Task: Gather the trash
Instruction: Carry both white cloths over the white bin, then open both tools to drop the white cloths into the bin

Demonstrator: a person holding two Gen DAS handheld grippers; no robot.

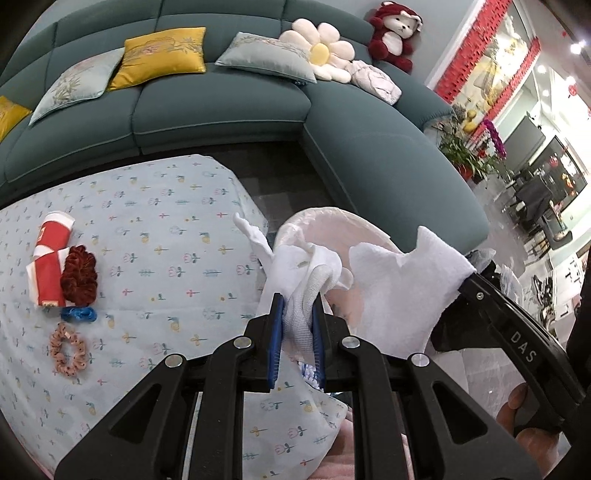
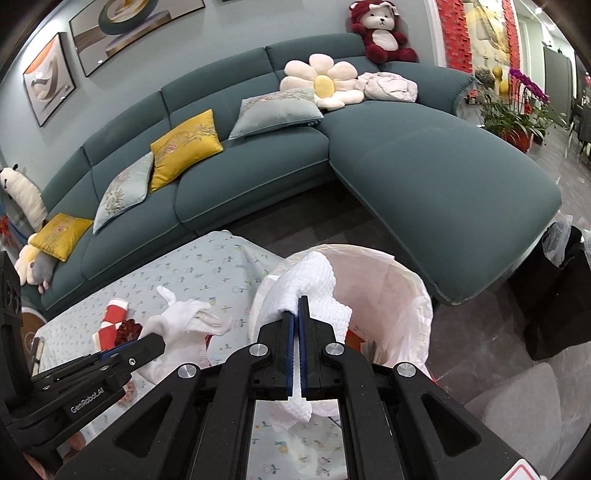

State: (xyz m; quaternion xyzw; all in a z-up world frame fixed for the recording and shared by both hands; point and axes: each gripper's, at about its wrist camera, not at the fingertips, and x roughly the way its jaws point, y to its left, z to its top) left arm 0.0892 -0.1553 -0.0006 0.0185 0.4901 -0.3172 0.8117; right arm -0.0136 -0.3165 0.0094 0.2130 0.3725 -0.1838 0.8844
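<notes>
While both tongs are carrying trash toward the bin, we are listing the holdings. Left tongs (image 1: 298, 325): pinching a crumpled white glove (image 1: 295, 266), its fingers trailing up and over the worktop's edge. Right tongs (image 2: 296, 332): pressed nearly together on a textured white paper towel (image 2: 306, 284), which is hanging at the near rim of the lined wastebasket (image 2: 399, 295).

Step in hand, as we are judging it: bringing each piece fully over the mouth before letting go, the towel first since it is nearer, keeping the glove's loose fingers from catching on the liner.

Worktop (image 1: 155, 229): draped in a pale floral cloth, bearing a red-and-white wrapper (image 1: 50, 258), a dark red scrunchie (image 1: 78, 275), a blue scrap (image 1: 78, 314) and a pink scrunchie (image 1: 68, 349), all well apart from the wastebasket.

Room: a teal sectional sofa (image 2: 424, 173) with cushions, a daisy pillow (image 2: 325, 83) and a red plush bear (image 2: 380, 33); potted orchids (image 2: 524, 107) at right.
</notes>
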